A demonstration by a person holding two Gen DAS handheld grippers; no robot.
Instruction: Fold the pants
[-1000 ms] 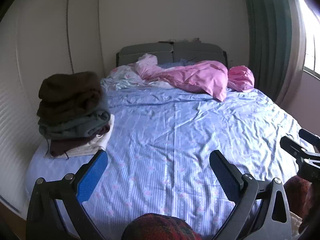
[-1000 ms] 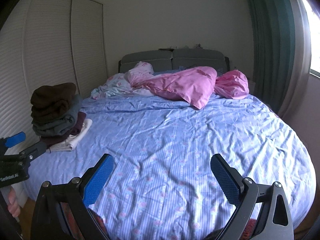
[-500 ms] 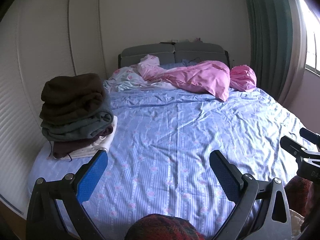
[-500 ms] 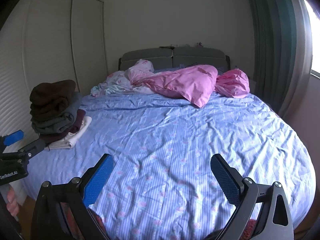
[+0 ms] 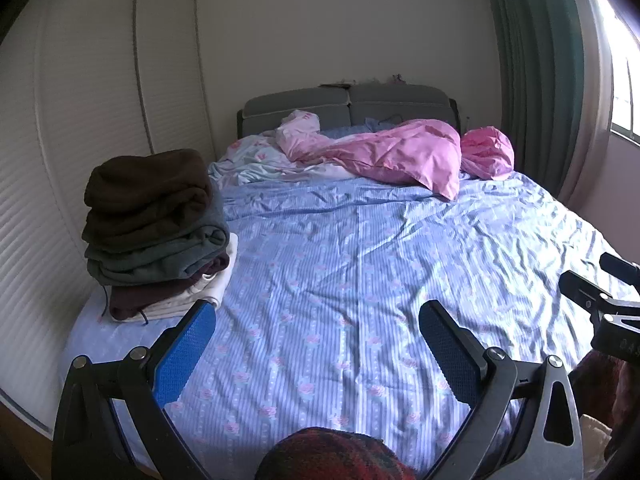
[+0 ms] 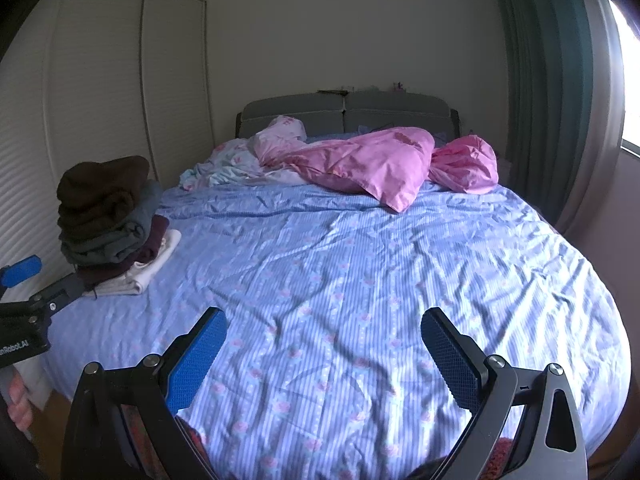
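**Blue striped bed waits under two spread grippers**

Blue-striped sheet [image 6: 360, 280] fills both views. Nearest you, your left gripper [image 5: 316, 352] and right gripper [image 6: 324, 356] hover over its foot edge, jaws wide apart and holding nothing. A red plaid cloth [image 5: 332, 458], cut off by the bottom edge, peeks up below; whether it is the pants, and which way they run, cannot be told. Farther left sits a stack of folded clothes [image 5: 154, 232]. A pink duvet [image 6: 368, 164] lies crumpled by the grey headboard [image 6: 344, 110].
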